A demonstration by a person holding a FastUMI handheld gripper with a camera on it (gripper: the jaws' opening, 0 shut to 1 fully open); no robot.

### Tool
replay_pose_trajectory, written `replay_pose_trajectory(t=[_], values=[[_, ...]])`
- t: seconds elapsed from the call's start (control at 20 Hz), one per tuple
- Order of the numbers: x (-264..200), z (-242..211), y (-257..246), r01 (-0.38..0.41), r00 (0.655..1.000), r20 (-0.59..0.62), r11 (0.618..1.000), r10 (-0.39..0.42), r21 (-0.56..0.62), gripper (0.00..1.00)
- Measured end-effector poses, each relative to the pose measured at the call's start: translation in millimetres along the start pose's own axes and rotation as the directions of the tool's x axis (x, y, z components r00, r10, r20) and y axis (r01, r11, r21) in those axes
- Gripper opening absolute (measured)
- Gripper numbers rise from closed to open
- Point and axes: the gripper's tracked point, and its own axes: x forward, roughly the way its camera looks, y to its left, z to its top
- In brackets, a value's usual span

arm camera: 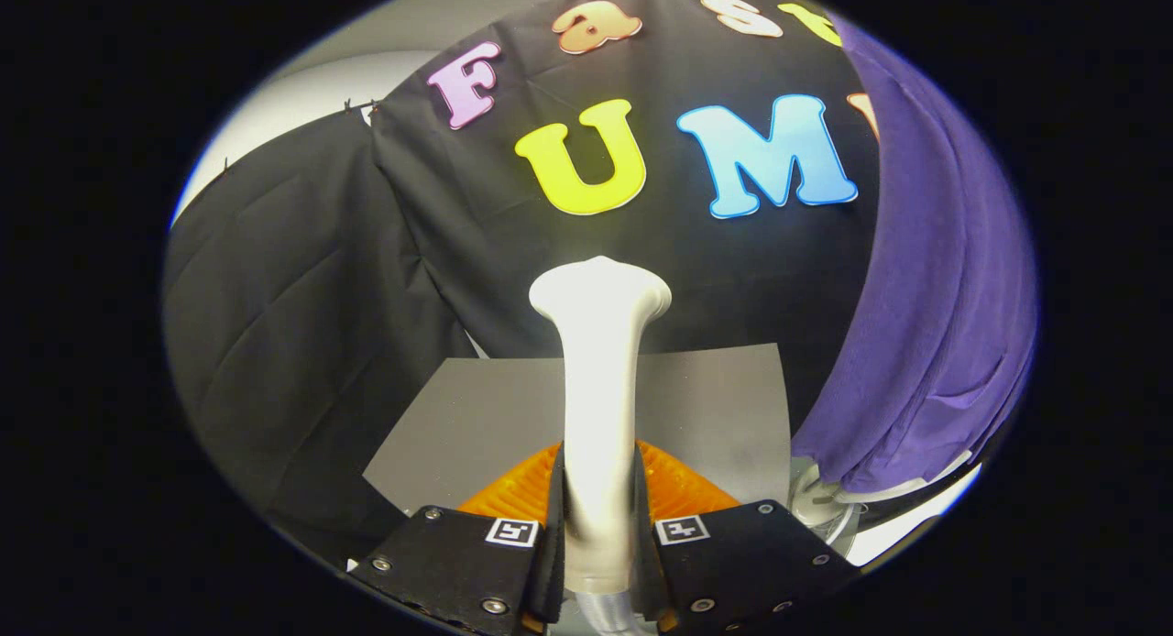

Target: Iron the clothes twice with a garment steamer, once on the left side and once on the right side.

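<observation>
Holding the garment steamer (597, 389) by its handle, the gripper (597, 526) has both fingers pressed on either side of the white shaft, so it's a proper clamp and not just a cradle. The steamer sticks straight out ahead of the fingers, with the flared head at the far end pointing toward the black booth wall (385, 279). What looks like a hose runs off the near end below the grip, though I can't make out much of it.

The purple garment (926, 324) hangs off to the right, well clear of the steamer head, draping down to a gathered hem near the right finger. So my guess is no pass is under way right now; the head isn't touching fabric at all.

Stuff that could go sideways, judging from here:

- The head faces the wall, not the shirt. Swing it right without turning it flat to the cloth and only an edge drags across, bunching the fabric instead of smoothing it.
- The garment hangs loose and folded. Push too hard and it'll just swing away, so the pass does nothing.
- The handle looks smooth and tapered. If it twists in the grip during the swing, the head ends up angled wrong.
- That hose could tug or snag on a big sideways move.

A grey board (706, 407) lies below and beyond the fingers, and there's something pale and shiny (820, 508) under the hem that I can't identify, worth not clipping.
</observation>
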Motion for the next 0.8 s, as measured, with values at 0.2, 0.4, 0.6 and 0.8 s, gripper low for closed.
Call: replay_pose_trajectory(t=[0.2,0.4,0.6,0.8], values=[[-47.9,-19.7,-3.1,-0.011,0.998,0.063,1.0,0.012,-0.019,0.32],[-88.7,-49.8,-7.2,-0.024,0.994,0.102,1.0,0.026,-0.02,0.32],[-128.2,-78.6,-15.2,-0.009,0.989,0.148,1.0,0.011,-0.014,0.32],[-169.5,-101.3,-21.7,-0.003,0.968,0.251,1.0,0.004,-0.004,0.32]])
